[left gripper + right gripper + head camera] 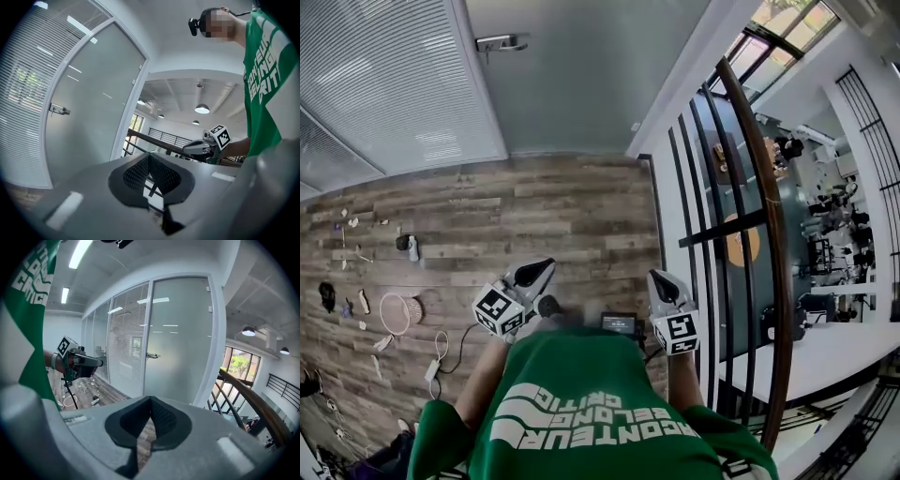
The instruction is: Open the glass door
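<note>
left gripper (534, 272) and right gripper (666, 284) jaws both pressed together, empty. glass door (567, 80) at 12 o'clock, handle (502, 42) at 11.

White block letters on the person's green shirt (581, 412) stood in three lines: a word ending "ONTEUR", its start cut off, then "BELONG", then "CRITIC". In the head view they appeared upside down.

left gripper (542, 270): jaws together, nothing between them, we hold it near level | right gripper (662, 279): jaws together, nothing gripped, tipped downward | both out ahead of us, apart
</note>
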Demonstrator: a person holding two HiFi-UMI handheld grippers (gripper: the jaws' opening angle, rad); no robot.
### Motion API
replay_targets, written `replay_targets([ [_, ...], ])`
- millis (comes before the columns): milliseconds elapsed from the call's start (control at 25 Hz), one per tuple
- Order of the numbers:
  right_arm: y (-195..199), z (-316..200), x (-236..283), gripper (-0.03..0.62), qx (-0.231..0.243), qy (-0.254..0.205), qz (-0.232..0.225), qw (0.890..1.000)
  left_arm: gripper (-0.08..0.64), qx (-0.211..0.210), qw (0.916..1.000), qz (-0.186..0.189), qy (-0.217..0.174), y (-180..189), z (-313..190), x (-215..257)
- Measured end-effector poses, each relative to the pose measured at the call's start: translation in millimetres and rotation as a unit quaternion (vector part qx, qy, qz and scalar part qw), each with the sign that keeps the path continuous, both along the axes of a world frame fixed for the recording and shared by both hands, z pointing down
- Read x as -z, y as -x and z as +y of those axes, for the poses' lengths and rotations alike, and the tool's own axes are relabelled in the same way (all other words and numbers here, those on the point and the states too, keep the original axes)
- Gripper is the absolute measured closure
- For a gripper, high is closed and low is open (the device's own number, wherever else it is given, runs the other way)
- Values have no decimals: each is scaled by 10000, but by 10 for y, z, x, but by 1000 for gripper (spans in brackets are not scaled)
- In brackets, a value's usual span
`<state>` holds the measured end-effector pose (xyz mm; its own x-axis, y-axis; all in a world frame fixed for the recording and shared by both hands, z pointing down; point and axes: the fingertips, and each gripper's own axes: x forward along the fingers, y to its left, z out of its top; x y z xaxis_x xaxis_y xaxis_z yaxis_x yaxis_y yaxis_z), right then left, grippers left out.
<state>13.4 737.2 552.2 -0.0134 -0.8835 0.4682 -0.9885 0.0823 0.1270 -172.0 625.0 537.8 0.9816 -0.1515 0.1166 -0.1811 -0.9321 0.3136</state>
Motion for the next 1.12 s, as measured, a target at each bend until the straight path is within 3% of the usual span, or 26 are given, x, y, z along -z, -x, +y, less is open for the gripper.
replay_targets([
  [280,-320,-628,-44,600,214,70,-20,9997,551,158,9997,62,157,-228,-445,-59],
  [520,-766,-1496,-99,600,597,-116,61,9981,551,525,9986,-8,69,-531,-1159,-113],
  [680,-1036,-2099,-29,600,977,-217,151,9949,551,819,9964,172,98,-770,-1657,29],
  [880,-1381,-2562,68,600,1063,-418,-421,9926,551,1125,9933,230,112,-1037,-2002,64],
  [1120,-1677,-2894,-56,600,1282,-251,-324,9909,551,1482,9886,162,228,-1160,-2152,-3],
])
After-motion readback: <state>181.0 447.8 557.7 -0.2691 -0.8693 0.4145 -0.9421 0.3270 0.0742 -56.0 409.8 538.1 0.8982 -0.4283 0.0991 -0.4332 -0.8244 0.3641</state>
